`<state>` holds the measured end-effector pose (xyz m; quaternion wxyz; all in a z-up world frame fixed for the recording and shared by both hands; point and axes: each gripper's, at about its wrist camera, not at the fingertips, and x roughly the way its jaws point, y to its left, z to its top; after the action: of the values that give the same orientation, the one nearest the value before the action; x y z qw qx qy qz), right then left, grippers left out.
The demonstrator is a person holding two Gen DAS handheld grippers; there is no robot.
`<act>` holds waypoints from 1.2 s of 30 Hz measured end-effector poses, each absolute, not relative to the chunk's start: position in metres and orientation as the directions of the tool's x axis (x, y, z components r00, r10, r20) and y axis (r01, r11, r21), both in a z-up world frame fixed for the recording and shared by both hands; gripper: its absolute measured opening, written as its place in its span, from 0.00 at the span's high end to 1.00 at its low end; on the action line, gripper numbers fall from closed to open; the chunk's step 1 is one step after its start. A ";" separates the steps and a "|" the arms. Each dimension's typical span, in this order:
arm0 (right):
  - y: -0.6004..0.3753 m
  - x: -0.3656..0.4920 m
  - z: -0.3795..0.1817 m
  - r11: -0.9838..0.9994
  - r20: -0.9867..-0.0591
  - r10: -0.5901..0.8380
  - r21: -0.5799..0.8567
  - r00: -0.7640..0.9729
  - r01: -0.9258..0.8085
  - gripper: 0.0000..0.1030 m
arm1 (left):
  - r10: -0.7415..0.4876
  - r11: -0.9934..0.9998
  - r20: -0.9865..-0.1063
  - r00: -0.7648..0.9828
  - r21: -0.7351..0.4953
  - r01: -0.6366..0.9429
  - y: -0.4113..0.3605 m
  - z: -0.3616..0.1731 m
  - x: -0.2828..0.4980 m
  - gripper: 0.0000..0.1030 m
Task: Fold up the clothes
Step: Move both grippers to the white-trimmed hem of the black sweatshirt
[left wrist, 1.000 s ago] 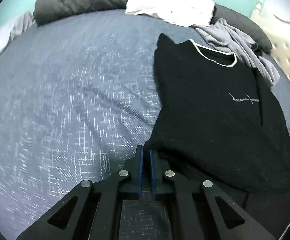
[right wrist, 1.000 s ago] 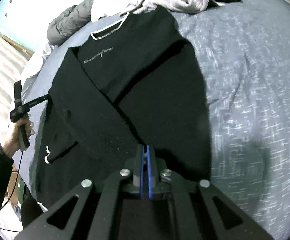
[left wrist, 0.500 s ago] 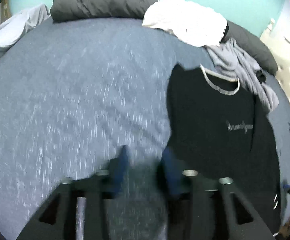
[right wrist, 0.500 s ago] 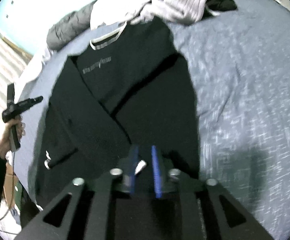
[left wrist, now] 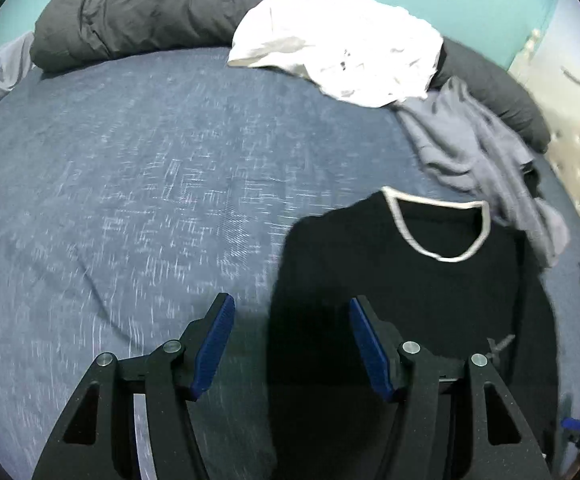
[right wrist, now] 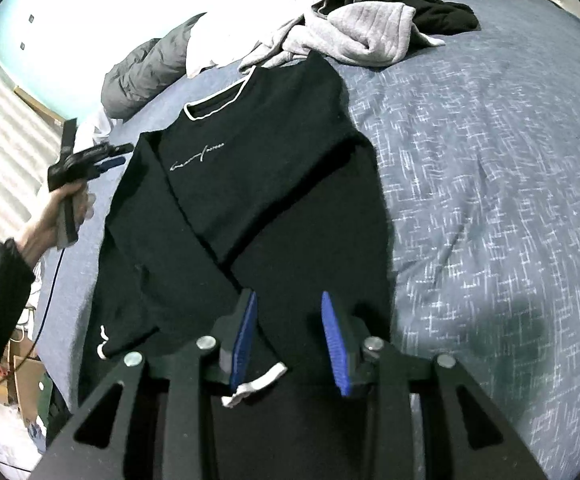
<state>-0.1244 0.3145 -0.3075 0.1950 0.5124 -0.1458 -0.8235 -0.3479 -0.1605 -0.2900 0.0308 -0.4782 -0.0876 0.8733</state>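
Both our grippers have just opened and hold nothing, and the black sweater [right wrist: 274, 184] stretches away from our right gripper [right wrist: 288, 338], while our left gripper [left wrist: 292, 344] sits at its side edge.

Bed [left wrist: 138, 184] covered in a blue-grey sheet flecked white. Spread flat near its front edge: a black sweater [right wrist: 250, 184] with white-trimmed collar, both sleeves crossed over the body. Along the far edge: a rumpled dark grey duvet [left wrist: 138, 12], with a white garment [left wrist: 342, 44] on top. Just beyond the collar: a crumpled light grey garment [left wrist: 478, 156].
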 end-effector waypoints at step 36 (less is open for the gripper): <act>0.302 -0.127 -0.309 -0.872 -0.796 -0.490 0.454 -0.354 0.184 0.67 | 0.134 -0.978 -0.839 -0.527 -0.197 0.065 -0.174 -0.280 -0.256 0.58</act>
<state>-0.1273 0.3022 -0.3088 0.2079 0.5287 -0.1448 -0.8101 -0.2563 -0.1745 -0.2795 0.0197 -0.4857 -0.1025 0.8679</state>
